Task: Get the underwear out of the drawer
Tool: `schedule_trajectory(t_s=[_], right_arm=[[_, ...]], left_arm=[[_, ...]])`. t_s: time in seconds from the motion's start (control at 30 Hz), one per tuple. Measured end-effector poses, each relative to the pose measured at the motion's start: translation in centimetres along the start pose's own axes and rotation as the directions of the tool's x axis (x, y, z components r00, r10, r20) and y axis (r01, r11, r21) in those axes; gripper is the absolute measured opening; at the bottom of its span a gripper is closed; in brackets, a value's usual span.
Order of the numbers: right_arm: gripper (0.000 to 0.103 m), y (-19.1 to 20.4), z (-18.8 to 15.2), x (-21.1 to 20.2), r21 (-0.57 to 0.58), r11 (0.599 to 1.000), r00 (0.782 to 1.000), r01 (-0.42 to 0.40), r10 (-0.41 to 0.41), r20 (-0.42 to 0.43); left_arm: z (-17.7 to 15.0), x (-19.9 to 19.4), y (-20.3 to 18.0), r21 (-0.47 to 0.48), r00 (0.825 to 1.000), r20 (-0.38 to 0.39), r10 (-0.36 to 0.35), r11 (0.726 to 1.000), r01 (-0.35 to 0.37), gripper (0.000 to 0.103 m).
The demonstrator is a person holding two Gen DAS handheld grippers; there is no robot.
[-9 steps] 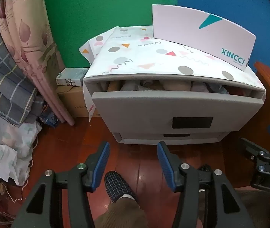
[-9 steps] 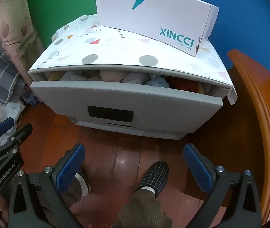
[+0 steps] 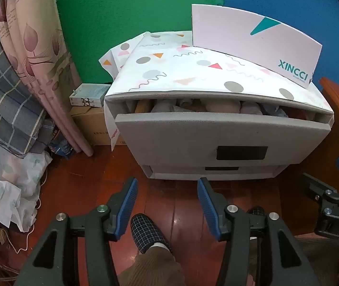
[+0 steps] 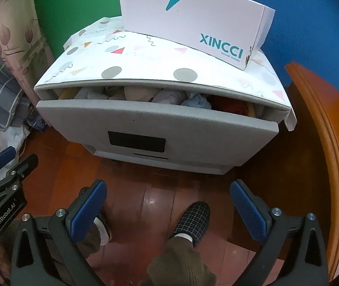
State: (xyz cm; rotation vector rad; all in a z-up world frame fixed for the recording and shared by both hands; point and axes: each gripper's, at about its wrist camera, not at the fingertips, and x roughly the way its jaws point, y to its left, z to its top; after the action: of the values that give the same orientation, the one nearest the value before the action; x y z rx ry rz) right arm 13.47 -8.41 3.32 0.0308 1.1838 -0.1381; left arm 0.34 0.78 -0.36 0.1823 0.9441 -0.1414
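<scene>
Underwear (image 4: 143, 95) lies bunched in the half-open drawer (image 4: 193, 133), under the cabinet's top edge. Right gripper (image 4: 169, 205) gapes wide and empty, left gripper (image 3: 167, 205) partly open, also empty. Narrow gap risks snagging neighbouring garments.

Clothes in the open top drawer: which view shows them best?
The right wrist view: it looks down into the drawer, showing the clothes from beige to red. The left wrist view shows the clothes as a thinner strip.

Drawer (image 4: 159, 133): pulled partly out of the cabinet (image 4: 145, 76), underwear (image 4: 167, 96) inside.
On cabinet: shoebox (image 4: 193, 21), toward the back.
Floor (image 4: 155, 190): before the cabinet.
</scene>
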Motion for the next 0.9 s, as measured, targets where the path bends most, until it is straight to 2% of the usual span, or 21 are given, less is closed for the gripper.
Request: schedule_trajectory(t_s=[0.9], right_arm=[[0.102, -0.02, -0.13, 0.19, 0.003, 1.0, 1.0, 0.008, -0.008, -0.016]], left_arm=[[-0.07, 0.13, 0.16, -0.013, 1.0, -0.01, -0.008, 1.0, 0.008, 0.053]])
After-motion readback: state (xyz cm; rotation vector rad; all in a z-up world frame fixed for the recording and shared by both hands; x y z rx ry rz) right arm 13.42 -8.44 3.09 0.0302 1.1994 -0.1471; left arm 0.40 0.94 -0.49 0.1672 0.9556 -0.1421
